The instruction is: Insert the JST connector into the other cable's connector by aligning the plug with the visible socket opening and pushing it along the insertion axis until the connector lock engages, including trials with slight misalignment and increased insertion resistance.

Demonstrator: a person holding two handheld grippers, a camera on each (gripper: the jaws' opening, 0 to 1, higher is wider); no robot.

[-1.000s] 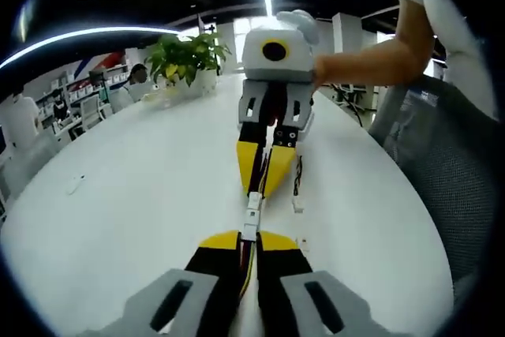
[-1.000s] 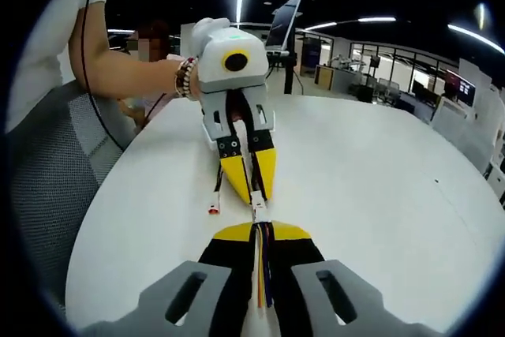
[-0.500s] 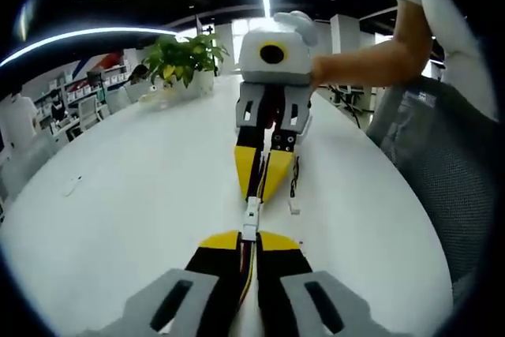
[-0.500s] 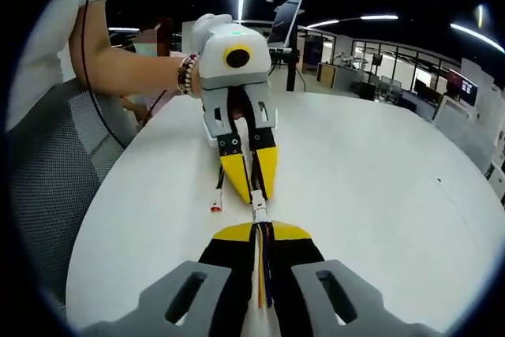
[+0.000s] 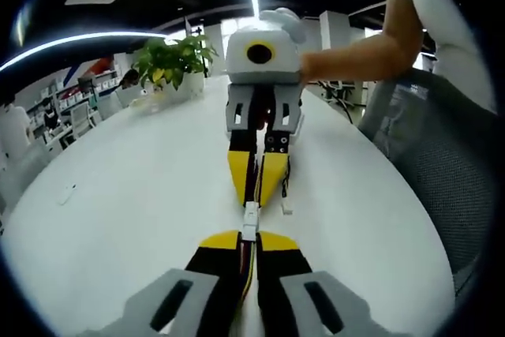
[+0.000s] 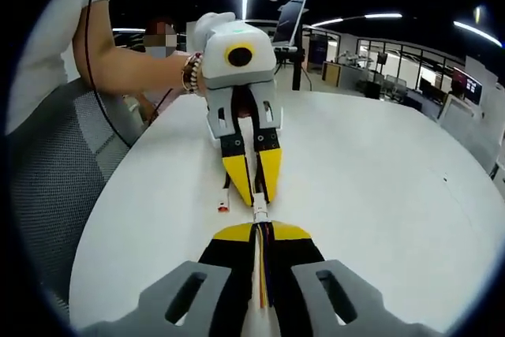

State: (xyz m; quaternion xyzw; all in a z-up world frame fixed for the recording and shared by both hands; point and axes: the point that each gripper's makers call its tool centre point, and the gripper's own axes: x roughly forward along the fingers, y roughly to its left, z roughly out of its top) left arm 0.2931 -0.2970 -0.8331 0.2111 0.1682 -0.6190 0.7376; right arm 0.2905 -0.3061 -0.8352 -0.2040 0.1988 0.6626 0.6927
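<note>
My left gripper (image 5: 248, 236) is shut on a bundle of coloured wires ending in a white JST connector (image 5: 250, 221). Facing it tip to tip, the right gripper (image 5: 256, 197) pinches the other cable, whose loose white end (image 5: 286, 209) hangs beside its jaws. In the right gripper view, my right gripper (image 6: 261, 231) is shut on coloured wires (image 6: 262, 274), with the white connector (image 6: 259, 216) just ahead of its tips. It meets the left gripper (image 6: 254, 197) there. The two connectors touch in line; I cannot tell how deep they sit. A spare cable end (image 6: 223, 207) dangles at the left.
The work hangs just above a large white table (image 5: 118, 195). A potted plant (image 5: 175, 57) stands at its far end and a small item (image 5: 67, 192) lies at the left. A grey mesh chair (image 5: 442, 155) and the person's arm (image 5: 355, 57) are on the right.
The two grippers have drawn slightly closer, so the stretch of connector between their tips is shorter. The loose cable end has swung a little.
</note>
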